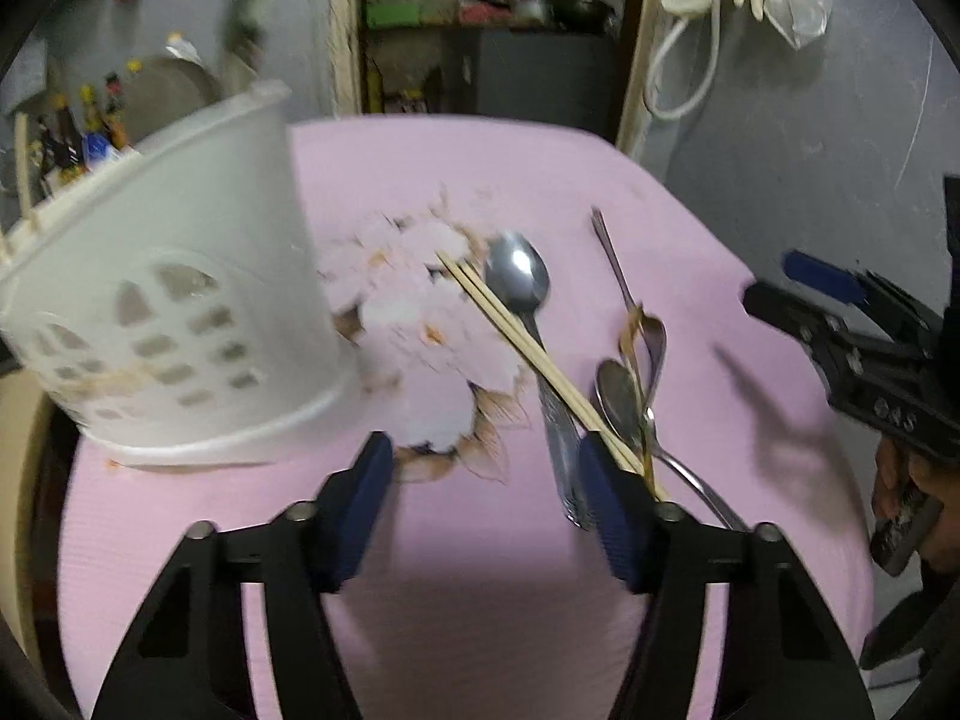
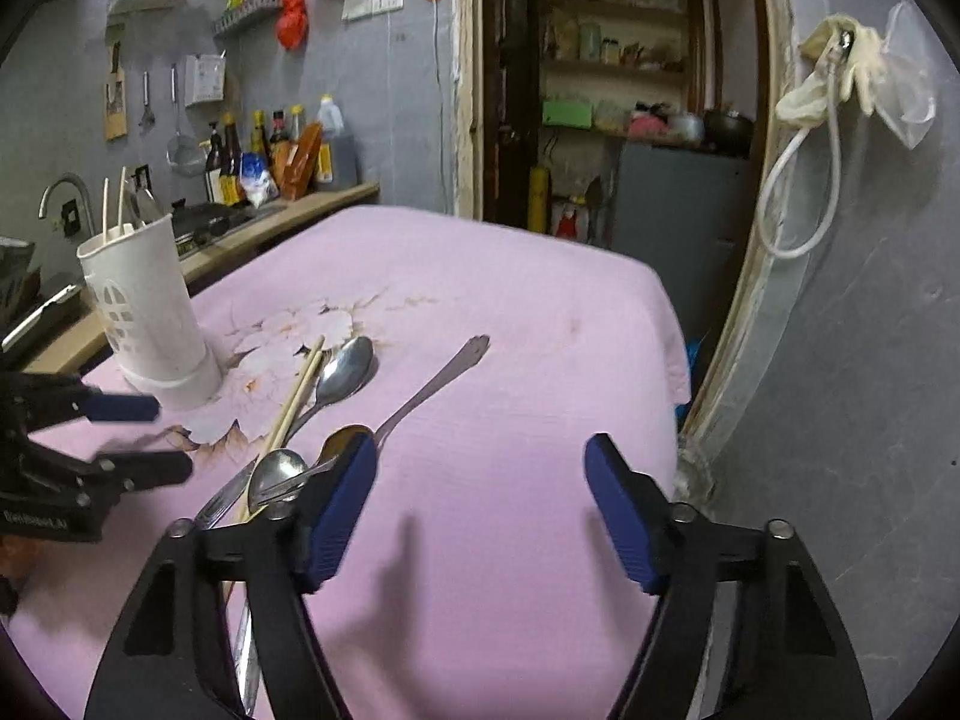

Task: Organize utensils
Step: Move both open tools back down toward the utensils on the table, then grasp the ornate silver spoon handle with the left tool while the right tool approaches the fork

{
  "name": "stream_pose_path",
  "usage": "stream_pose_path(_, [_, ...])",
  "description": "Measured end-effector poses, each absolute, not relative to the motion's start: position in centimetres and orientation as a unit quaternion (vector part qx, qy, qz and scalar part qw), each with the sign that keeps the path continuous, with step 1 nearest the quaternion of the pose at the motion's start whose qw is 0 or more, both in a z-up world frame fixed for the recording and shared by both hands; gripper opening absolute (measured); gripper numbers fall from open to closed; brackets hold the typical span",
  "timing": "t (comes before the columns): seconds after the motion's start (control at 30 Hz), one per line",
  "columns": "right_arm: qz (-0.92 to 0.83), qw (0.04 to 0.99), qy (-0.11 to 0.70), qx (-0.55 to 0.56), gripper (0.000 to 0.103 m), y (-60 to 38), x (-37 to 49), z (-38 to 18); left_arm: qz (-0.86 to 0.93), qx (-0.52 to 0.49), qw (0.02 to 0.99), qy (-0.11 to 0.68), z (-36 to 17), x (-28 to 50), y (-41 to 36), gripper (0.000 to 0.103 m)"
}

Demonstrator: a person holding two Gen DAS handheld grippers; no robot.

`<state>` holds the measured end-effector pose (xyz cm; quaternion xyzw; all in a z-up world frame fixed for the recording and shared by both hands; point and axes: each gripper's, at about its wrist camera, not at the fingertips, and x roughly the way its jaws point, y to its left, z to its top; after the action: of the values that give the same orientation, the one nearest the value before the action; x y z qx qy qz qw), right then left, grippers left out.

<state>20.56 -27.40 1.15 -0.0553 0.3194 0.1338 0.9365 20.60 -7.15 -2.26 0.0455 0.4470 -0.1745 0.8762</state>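
**Still loose on the cloth: a tangle of spoons and chopsticks to sort**

Nearest, both tongs stand partly open with nothing between their pads. The left tongs (image 1: 486,504) hover over bare pink cloth, their right pad just beside the near ends of the pile; the right tongs (image 2: 480,510) hang over the cloth with their left pad close to the spoon bowls.

Just beyond lies the heap on the tabletop (image 1: 690,228): a pair of chopsticks (image 1: 516,330) slanting across a large spoon (image 1: 517,279), with two smaller spoons (image 1: 621,396) crossed beside them and a long thin handle (image 2: 432,387) running off toward the far edge.

By my judgement the spoons are stiff, fairly heavy and slick, so the flat handle mid-length looks like the best hold, not the rounded bowl. The chopsticks are light and rigid, likely to roll or twist apart; pinching both together near the middle seems safest. Lifting whatever lies on top first should spare the rest a knock.

Farther back to the left stands the white holder (image 2: 150,312), upright, with a few sticks already in it.
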Motion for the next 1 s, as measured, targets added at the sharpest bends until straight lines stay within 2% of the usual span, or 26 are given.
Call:
stream_pose_path(0.07, [0.144,0.93,0.336,-0.048,0.057,-27.4,21.4,0.8,-0.185,0.038,0.864,0.466,-2.8,21.1,-7.4,0.045])
stream_pose_path(0.4, [0.186,0.897,0.4,-0.029,0.046,-26.4,25.7,-0.3,-0.2,0.062,0.848,0.486,-3.4,22.8,-9.5,0.042])
stream_pose_path(0.57, [0.205,0.879,0.43,-0.015,0.043,-25.3,27.7,-0.9,-0.197,0.061,0.848,0.488,-3.8,23.2,-9.6,0.031])
stream_pose_path(0.67, [0.201,0.871,0.448,-0.011,0.035,-24.8,28.6,-1.4,-0.197,0.065,0.849,0.486,-3.8,23.3,-9.8,0.024])
stream_pose_path(0.77, [0.192,0.872,0.45,-0.015,0.02,-24.7,28.9,-1.5,-0.198,0.07,0.849,0.485,-3.8,23.3,-9.9,0.012])
stream_pose_path(0.8, [0.196,0.872,0.449,-0.01,0.013,-24.9,28.8,-1.4,-0.197,0.072,0.849,0.485,-3.9,23.3,-9.9,0.012])
stream_pose_path(1.0, [0.199,0.871,0.449,0.003,0.009,-26.3,27.9,-1.2,-0.191,0.06,0.848,0.49,-3.9,23.4,-9.1,0.011])
